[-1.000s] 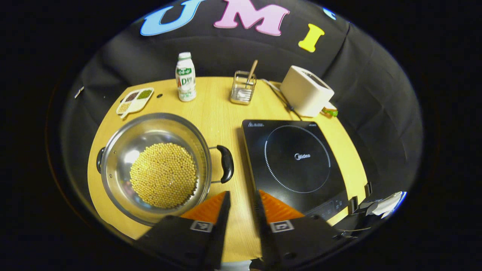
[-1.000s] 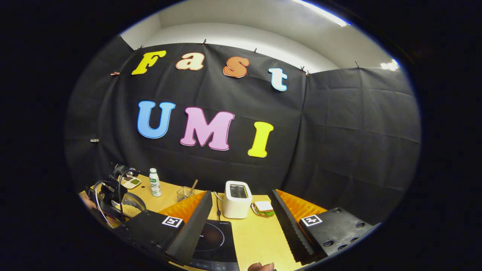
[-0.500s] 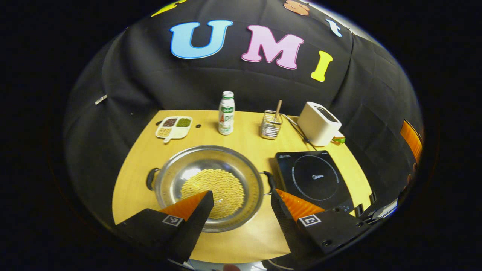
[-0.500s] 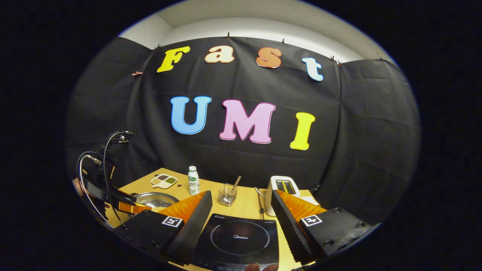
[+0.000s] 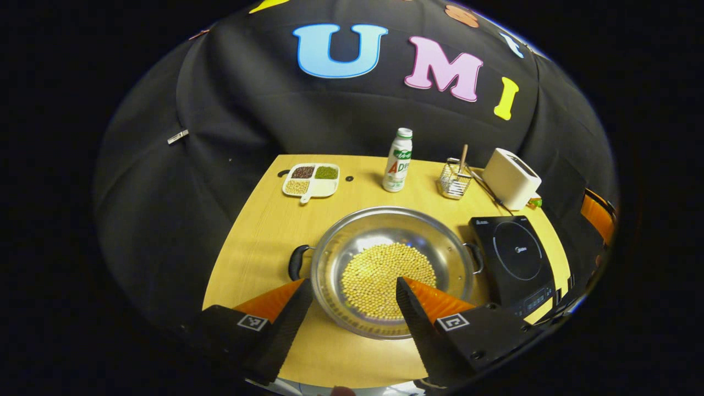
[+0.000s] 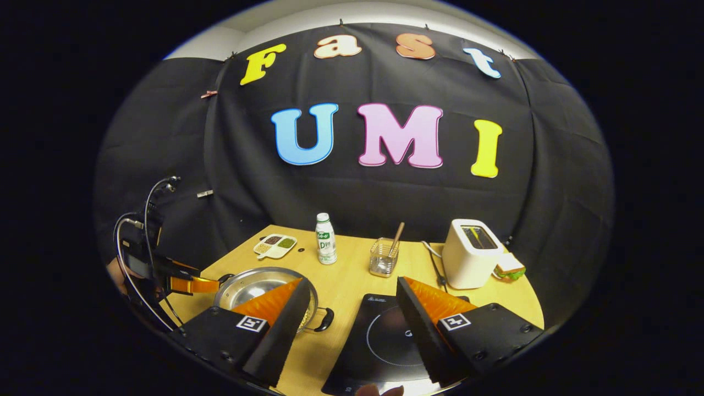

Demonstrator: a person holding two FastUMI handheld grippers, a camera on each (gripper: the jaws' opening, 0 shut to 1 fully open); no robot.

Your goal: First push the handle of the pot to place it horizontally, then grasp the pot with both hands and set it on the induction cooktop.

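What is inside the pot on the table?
The pot holds a heap of small yellow beans across its bottom. The left hand-held gripper covers part of them.

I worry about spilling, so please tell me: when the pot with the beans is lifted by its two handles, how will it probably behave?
The pot is wide, shallow and metal, so probably rigid. The loose beans likely slide if it tilts; level lifting seems wise. The load probably makes it fairly heavy.

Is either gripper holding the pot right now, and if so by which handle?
Neither. The left gripper and right gripper are both open, short of the pot and gripping nothing.
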